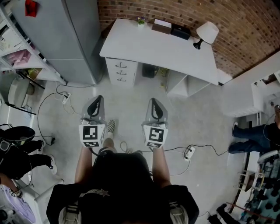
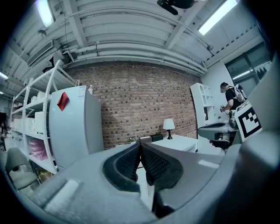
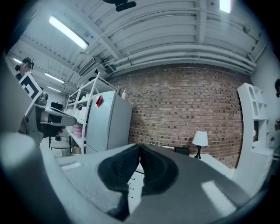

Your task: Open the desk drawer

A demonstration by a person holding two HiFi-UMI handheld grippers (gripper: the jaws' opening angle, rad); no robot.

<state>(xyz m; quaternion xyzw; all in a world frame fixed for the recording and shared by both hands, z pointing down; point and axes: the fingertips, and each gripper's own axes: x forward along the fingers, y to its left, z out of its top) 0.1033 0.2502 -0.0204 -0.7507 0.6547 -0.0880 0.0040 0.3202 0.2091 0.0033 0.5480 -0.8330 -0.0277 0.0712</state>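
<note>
Against the brick wall point(image 1: 175, 13) at the far side of the floor stands the white worktop point(image 1: 148, 48). The drawers point(image 1: 121, 71) are stacked under its left end, just beside the grey fridge point(image 1: 74, 39). All three fronts look flush and shut, so I'd call this the walk-up and say the task proper hasn't started.

If I were doing it, I'd cross the bare floor and mind the cable point(image 1: 41, 109) lying off to the left. I'd square up to the drawer fronts instead of coming in at an angle. The handles point(image 1: 121, 65) look like small thin pulls, so the jaws have to be spread before arriving, not at the last moment. Then pinch one pull and draw straight back along the drawer's run, because any sideways tug could bind it. The left side lines up better with the stack, so I'd lead with that one.

The left hand-held gripper point(image 1: 99, 99) is closed pad to pad with nothing in it. The right hand-held gripper point(image 1: 154, 101) is also clamped on itself and empty. Both hang side by side in the air, touch nothing, and are well apart from the drawers.
</note>
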